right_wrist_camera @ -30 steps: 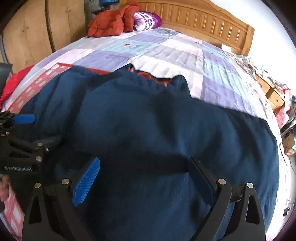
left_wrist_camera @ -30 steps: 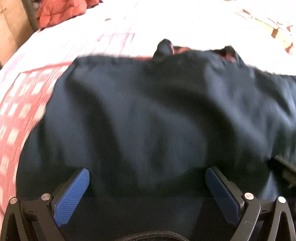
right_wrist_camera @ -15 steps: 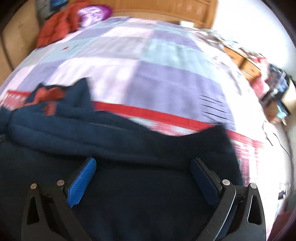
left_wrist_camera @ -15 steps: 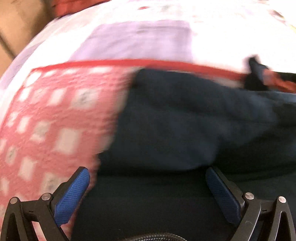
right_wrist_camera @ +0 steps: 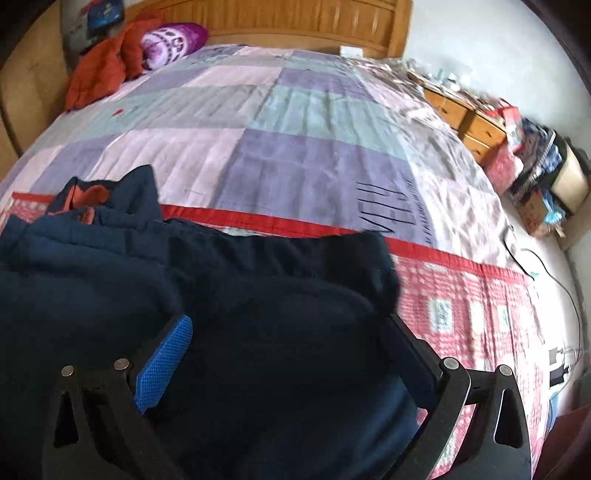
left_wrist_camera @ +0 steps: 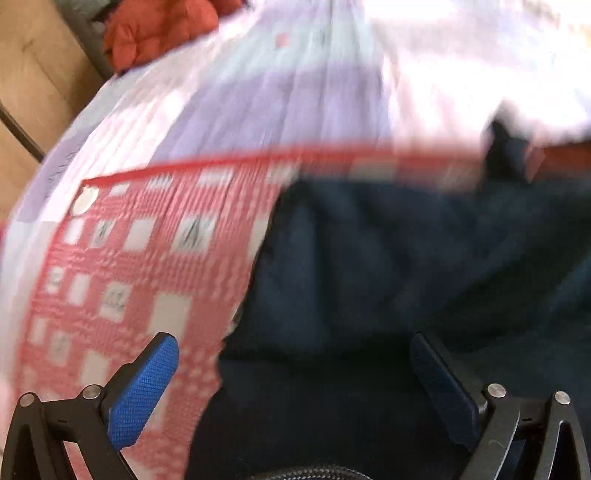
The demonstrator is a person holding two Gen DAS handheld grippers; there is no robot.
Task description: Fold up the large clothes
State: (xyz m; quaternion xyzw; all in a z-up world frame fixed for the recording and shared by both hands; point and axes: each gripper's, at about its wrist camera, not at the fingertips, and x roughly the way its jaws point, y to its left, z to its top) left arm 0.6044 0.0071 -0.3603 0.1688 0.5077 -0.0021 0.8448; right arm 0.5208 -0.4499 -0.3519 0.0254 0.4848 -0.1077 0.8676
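Note:
A large dark navy garment (left_wrist_camera: 406, 266) with a red-orange lining (right_wrist_camera: 92, 194) lies spread on the bed. In the left wrist view my left gripper (left_wrist_camera: 295, 369) is open over the garment's left edge, its left finger above the red checked quilt. In the right wrist view the garment (right_wrist_camera: 258, 332) fills the lower frame and my right gripper (right_wrist_camera: 288, 354) is open just above its right part, near its right edge. Neither gripper holds cloth. The left view is blurred.
The bed has a patchwork quilt (right_wrist_camera: 295, 129) with a red checked border (right_wrist_camera: 461, 314). Red bedding (right_wrist_camera: 99, 74) and a purple pillow (right_wrist_camera: 170, 44) lie by the wooden headboard (right_wrist_camera: 295, 18). A cluttered wooden dresser (right_wrist_camera: 476, 122) stands on the right. Cables (right_wrist_camera: 554, 280) trail off the bed's right side.
Both grippers have swung outward: the left toward the garment's left edge, the right toward its right edge. Both stayed open.

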